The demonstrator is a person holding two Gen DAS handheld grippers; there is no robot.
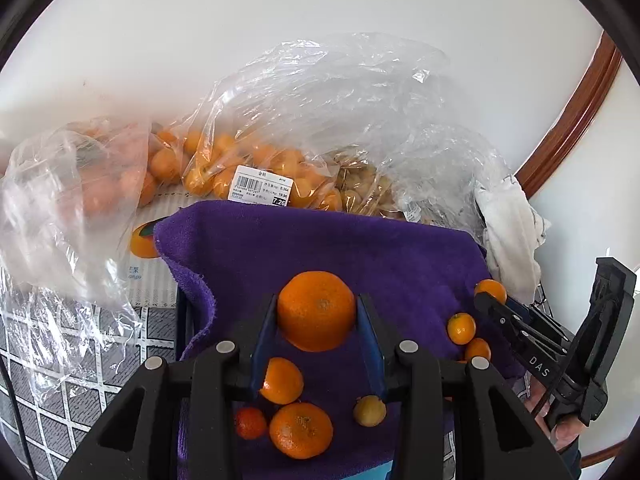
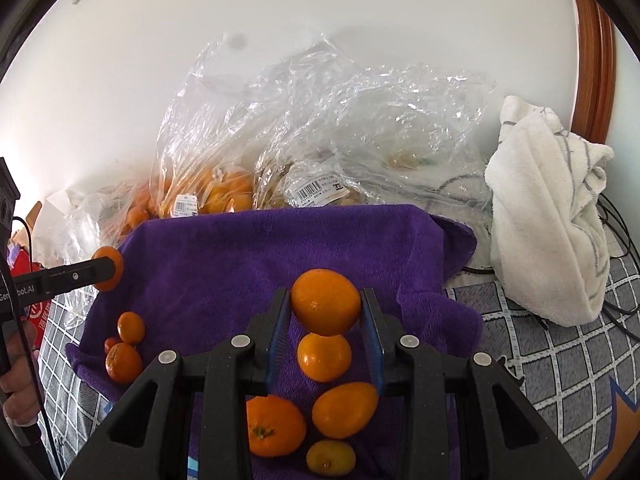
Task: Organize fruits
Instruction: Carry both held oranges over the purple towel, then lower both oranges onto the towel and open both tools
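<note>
Over the purple towel (image 1: 360,248), spread in front of clear bags of fruit (image 1: 256,160), each gripper holds an orange. Left gripper (image 1: 316,314) is clenched on a large orange (image 1: 316,310), pads on its opposite sides at the widest part; right gripper (image 2: 326,304) grasps a similar orange (image 2: 326,300) the same way. Such fruit is probably light and firm with a yielding, slightly slick rind, so a grip across the middle suits it. Smaller loose oranges (image 2: 324,356) and kumquats (image 1: 461,328) lie on the towel below; whether either held fruit touches the cloth is unclear.
</note>
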